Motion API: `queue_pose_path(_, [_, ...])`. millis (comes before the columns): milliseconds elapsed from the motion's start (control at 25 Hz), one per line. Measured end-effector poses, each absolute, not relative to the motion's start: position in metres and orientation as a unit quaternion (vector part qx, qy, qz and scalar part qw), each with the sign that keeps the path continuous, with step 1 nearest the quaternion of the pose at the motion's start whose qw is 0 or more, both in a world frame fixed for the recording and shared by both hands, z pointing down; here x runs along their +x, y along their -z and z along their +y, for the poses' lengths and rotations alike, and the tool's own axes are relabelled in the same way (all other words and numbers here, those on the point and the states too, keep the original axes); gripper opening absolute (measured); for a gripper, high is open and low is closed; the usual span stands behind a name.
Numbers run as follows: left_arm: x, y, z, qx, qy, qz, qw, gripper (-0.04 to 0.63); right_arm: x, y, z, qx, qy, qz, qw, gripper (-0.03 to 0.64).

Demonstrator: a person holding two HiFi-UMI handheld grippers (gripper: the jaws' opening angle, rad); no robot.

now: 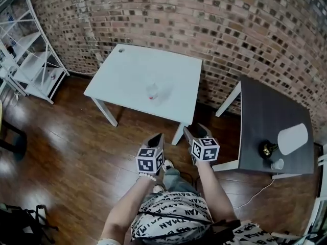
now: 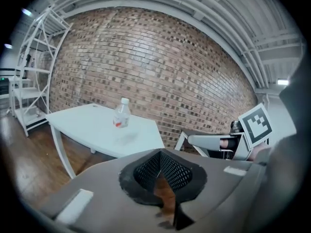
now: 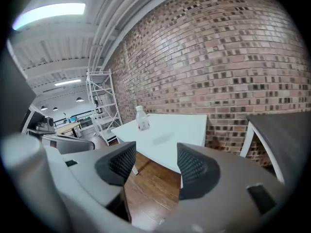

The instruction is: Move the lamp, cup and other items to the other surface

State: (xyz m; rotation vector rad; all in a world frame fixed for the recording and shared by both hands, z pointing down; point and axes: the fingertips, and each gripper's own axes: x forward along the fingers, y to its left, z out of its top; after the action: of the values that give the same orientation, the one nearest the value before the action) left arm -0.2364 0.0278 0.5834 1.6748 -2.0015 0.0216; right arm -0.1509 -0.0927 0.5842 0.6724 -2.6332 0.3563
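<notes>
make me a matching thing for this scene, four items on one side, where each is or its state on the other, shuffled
1 bottle
2 lamp
3 shelf
4 right hand-held gripper

a on the dark table
b jaws apart, empty
c on the white table
d on the floor, far left in the head view

Pairs: 1-c, 2-a, 3-d, 4-b

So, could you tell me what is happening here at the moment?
A person stands on the wooden floor with a tool in each hand, and neither holds anything. The left tool has its jaws together. The right tool has its jaws apart with nothing between them. The lamp and a small cup sit on the dark table to the right, not being handled. A clear bottle stands alone on the white table ahead.
</notes>
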Motion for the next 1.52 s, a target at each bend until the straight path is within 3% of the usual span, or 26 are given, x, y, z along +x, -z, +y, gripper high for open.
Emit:
queue_pose_path(760, [-0.368,-0.558,0.006,0.521,0.027,-0.819,0.239,0.000,-0.358,-0.550,-0.129,0.089,-0.057,-0.974,0.200,0.276])
queue_pose_path(1520, [-0.409,-0.558,-0.013,0.475,0.027,-0.848,0.235,0.000,-0.438,-0.559,-0.138,0.026,-0.015,-0.973,0.227,0.249])
